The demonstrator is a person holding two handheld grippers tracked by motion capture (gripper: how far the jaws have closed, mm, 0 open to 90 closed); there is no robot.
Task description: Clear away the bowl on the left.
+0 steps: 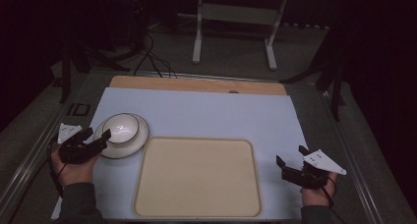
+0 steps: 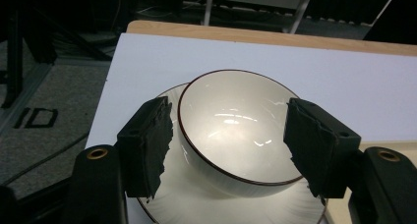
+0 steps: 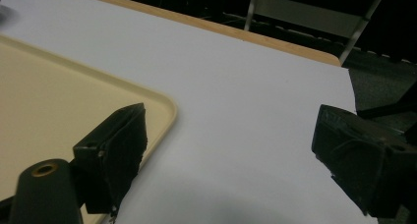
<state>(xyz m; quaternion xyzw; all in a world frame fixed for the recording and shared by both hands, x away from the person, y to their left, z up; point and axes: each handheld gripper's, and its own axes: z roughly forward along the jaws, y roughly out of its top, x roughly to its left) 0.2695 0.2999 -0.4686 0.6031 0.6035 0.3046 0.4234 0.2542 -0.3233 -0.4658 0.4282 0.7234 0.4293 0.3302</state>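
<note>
High view: a table covered by a pale blue-white sheet (image 1: 206, 111), with a strip of bare wood along its far edge. A large cream tray (image 1: 196, 177) with rounded corners lies flat on the near half of the sheet, roughly in the middle. To the left of the tray's far left corner sits a white bowl (image 1: 123, 127) on a white plate (image 1: 118, 150), the plate's rim close to the tray's edge. The left gripper (image 1: 98, 138) is held in a hand at the left edge of the sheet, its jaws apart and pointing toward the bowl, their tips over the near left rim of the plate. The right gripper (image 1: 290, 155) is held low at the right side of the sheet, to the right of the tray, jaws spread wide over bare sheet.

Left gripper view: the bowl (image 2: 236, 130) stands upright on the plate (image 2: 196, 207), its rim edged with a thin dark line and its inside bare and glossy. The two black jaws stand apart, one on each side of the bowl, near its outer wall; whether they touch it cannot be told.

Right gripper view: the jaws are wide apart with nothing between them. One jaw hangs over the tray (image 3: 59, 101) near its rounded corner, the other over the sheet (image 3: 236, 111)
</note>
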